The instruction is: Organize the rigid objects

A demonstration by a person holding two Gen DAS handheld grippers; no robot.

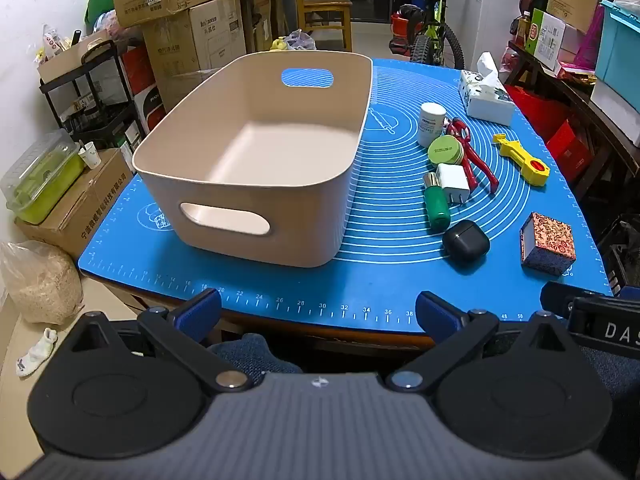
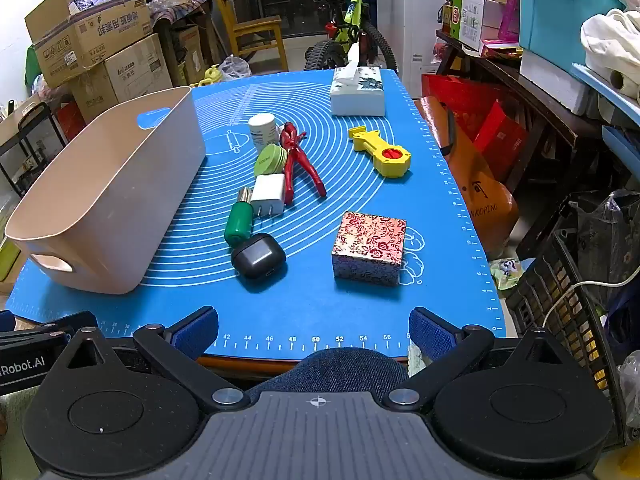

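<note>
An empty beige bin point(image 1: 244, 184) point(image 2: 120, 184) stands on the left of the blue mat point(image 1: 384, 280) point(image 2: 320, 300). To its right lie a black earbud case point(image 1: 466, 243) point(image 2: 259, 257), a green tube point(image 1: 437, 204) point(image 2: 239, 221), a white charger point(image 1: 453, 182) point(image 2: 268, 195), a green round tin point(image 1: 445, 151) point(image 2: 270, 160), a white bottle point(image 1: 431, 123) point(image 2: 262, 128), red pliers point(image 1: 470, 156) point(image 2: 298, 160), a yellow tool point(image 1: 522, 160) point(image 2: 384, 153) and a floral box point(image 1: 547, 249) point(image 2: 370, 248). My left gripper point(image 1: 318, 312) and right gripper point(image 2: 314, 330) hover open at the mat's near edge, holding nothing.
A tissue box point(image 1: 486, 94) point(image 2: 357, 90) sits at the mat's far right. Cardboard boxes point(image 1: 192, 20) and a black rack point(image 1: 92, 92) crowd the left side. A bicycle point(image 1: 430, 28), a chair point(image 1: 324, 8) and a cluttered shelf point(image 2: 560, 60) stand behind and to the right.
</note>
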